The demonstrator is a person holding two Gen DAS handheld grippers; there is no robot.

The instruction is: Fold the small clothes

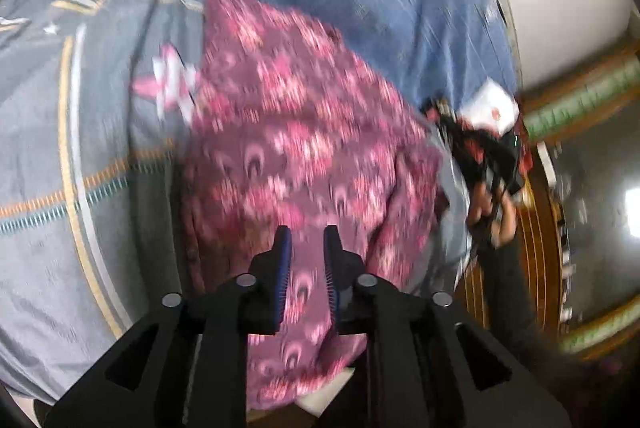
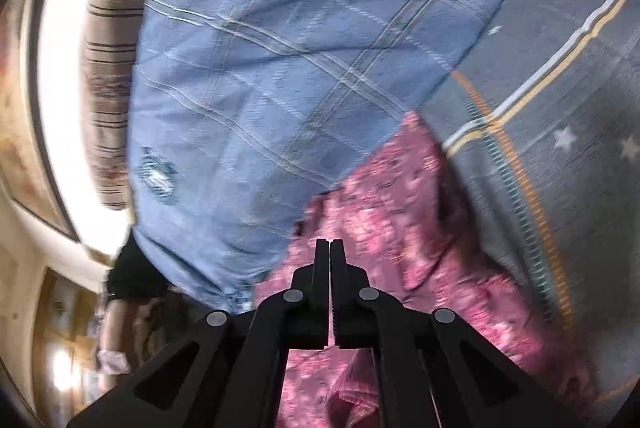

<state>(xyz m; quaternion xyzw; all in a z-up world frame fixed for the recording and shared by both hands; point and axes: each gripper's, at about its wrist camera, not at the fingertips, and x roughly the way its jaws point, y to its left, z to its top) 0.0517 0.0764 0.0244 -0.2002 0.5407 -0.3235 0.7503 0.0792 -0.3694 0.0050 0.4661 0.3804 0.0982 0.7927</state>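
Left tool slightly spread, nothing pinched, hovering over pink floral-print thin cotton garment lying on grey patterned bedsheet. Right tool pressed together, empty. Cloth probably light, floppy, nothing fragile; grab hem corners imo.

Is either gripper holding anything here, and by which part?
Nothing visibly held. Left gripper stands open above the pink patterned garment; right gripper is shut with no cloth seen between its fingers.
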